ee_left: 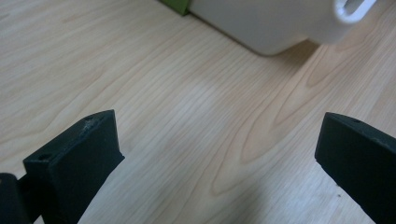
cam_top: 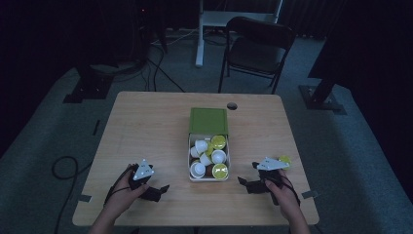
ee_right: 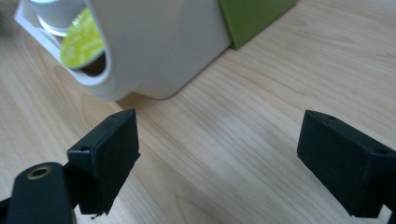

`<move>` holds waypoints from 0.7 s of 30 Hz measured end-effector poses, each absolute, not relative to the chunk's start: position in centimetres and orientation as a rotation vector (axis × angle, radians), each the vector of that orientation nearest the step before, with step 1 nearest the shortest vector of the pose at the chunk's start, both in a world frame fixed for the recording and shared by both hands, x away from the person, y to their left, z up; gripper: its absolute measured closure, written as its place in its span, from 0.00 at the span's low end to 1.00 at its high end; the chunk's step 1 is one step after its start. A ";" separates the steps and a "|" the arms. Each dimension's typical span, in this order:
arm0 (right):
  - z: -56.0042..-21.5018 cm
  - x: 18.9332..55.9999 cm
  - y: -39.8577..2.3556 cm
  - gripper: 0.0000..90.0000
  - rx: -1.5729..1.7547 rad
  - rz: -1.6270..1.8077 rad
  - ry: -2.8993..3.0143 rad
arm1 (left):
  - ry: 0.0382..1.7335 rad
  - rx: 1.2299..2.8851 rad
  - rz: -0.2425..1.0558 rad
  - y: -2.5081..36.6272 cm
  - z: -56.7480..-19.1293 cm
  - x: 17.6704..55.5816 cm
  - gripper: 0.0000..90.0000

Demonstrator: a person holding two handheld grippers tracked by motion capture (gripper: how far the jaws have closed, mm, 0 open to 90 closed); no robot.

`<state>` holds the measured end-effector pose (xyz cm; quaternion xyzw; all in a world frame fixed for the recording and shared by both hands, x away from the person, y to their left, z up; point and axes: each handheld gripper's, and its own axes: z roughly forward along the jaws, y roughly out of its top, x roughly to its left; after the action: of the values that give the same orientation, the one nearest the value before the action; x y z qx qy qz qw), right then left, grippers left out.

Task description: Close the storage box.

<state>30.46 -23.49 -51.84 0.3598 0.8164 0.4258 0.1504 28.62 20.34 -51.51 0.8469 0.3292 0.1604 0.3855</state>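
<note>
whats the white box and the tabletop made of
White box: likely moulded plastic, smooth and matte, with rounded corners and a thick rolled rim. Tabletop: wood or wood-look laminate, pale with printed-looking grain, flat satin surface; which one is hard to tell.

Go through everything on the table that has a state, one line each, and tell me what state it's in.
White plastic box: open, pulled partway out of its sleeve, holding capsules.
Green cardboard sleeve: lying flat, covering the box's far end.
White and yellow-green capsules: loosely piled in the box, facing different ways.
Single yellow-green capsule: loose on the table beside the right gripper.
Left gripper: open, empty.
Right gripper: open, empty.
</note>
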 end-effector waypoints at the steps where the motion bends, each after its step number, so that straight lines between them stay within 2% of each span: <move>1: -51.7 30.4 -23.4 0.14 1.023 1.229 2.348 | 0.839 2.157 0.409 20.3 -51.5 28.6 0.00; 8: -50.8 30.2 -22.8 0.14 0.986 1.276 2.344 | 0.787 2.104 0.439 19.0 -51.1 29.0 0.00; 21: -49.8 30.7 -21.5 0.14 0.958 1.333 2.331 | 0.737 2.055 0.420 17.2 -50.2 29.8 0.00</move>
<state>30.66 -21.52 -49.80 0.3325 0.8089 0.4627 0.1449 29.83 17.19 -50.23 0.8285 0.2972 0.1694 0.4434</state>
